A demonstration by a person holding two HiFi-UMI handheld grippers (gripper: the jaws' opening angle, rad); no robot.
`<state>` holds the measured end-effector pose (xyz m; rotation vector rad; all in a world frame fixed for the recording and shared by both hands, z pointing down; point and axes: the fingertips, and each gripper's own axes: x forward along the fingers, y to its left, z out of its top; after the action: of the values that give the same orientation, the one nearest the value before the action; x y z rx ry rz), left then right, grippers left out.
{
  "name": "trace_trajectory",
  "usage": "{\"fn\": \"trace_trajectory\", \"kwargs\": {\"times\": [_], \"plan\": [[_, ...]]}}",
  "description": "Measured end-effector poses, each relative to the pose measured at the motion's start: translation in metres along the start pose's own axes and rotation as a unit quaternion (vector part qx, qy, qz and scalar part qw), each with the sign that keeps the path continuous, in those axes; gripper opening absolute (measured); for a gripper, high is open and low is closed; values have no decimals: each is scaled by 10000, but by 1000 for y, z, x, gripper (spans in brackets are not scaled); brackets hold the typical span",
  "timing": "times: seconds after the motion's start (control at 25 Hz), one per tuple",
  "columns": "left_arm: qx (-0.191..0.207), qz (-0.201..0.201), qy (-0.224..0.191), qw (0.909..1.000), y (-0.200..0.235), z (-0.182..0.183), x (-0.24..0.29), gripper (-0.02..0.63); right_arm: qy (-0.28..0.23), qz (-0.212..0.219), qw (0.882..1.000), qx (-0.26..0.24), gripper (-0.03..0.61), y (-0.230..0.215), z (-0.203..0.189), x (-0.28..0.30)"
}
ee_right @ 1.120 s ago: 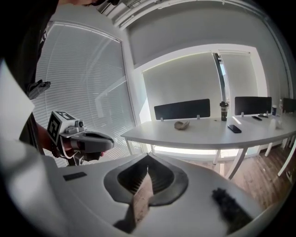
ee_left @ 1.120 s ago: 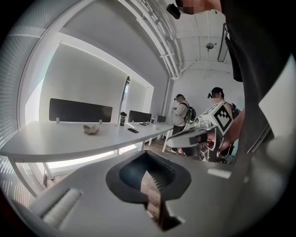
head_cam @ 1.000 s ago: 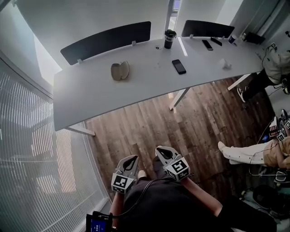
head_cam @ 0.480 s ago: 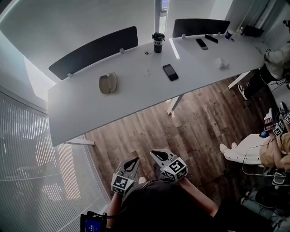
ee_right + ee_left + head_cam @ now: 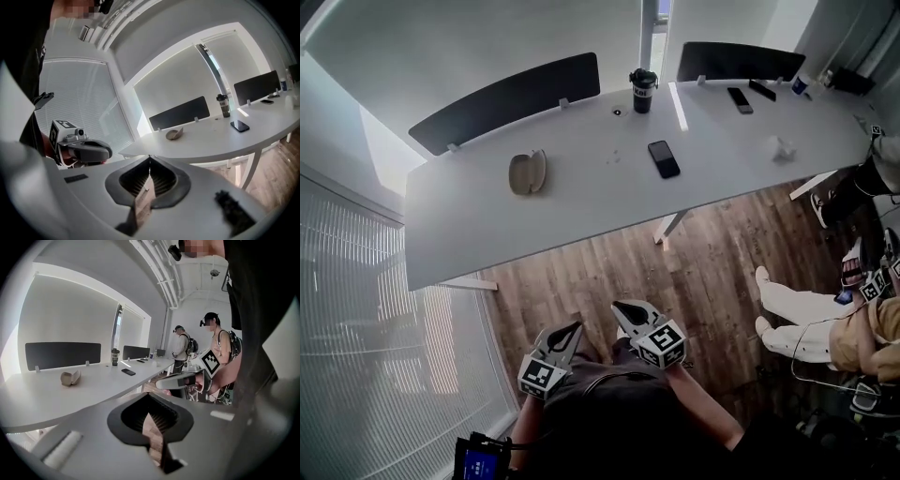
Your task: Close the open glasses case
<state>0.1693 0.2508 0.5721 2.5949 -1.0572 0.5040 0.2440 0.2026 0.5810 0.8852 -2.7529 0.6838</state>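
Far ahead, open glasses case (image 5: 526,172) lies clear of edges on table (image 5: 581,214)

This is an office. Well ahead of the right gripper (image 5: 623,309) runs a long, curved white desk (image 5: 487,234) with dark divider screens (image 5: 506,98) fixed along its far edge. A phone (image 5: 663,157) lies on it and a lidded mug (image 5: 642,91) stands near the screens. Slatted blinds (image 5: 366,356) cover the window wall beyond the left gripper (image 5: 570,330). The wood-plank floor (image 5: 694,272) spreads under both.
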Motion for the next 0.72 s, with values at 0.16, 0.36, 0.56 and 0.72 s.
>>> {"fn": "trace_trajectory", "kwargs": {"times": [0.16, 0.36, 0.56, 0.72], "plan": [[-91, 67, 23, 9999, 9, 0, 11, 8, -3, 57, 10000, 46, 6, -14, 5, 6], [-240, 63, -111, 9996, 20, 3, 35, 8, 103, 42, 9999, 99, 6, -32, 9, 16], [-298, 175, -292, 9990, 65, 14, 66, 8, 234, -90, 9994, -246, 7, -52, 31, 45], [-312, 304, -398, 9983, 78, 27, 61, 8, 265, 116, 9984, -489, 7, -33, 44, 47]]}}
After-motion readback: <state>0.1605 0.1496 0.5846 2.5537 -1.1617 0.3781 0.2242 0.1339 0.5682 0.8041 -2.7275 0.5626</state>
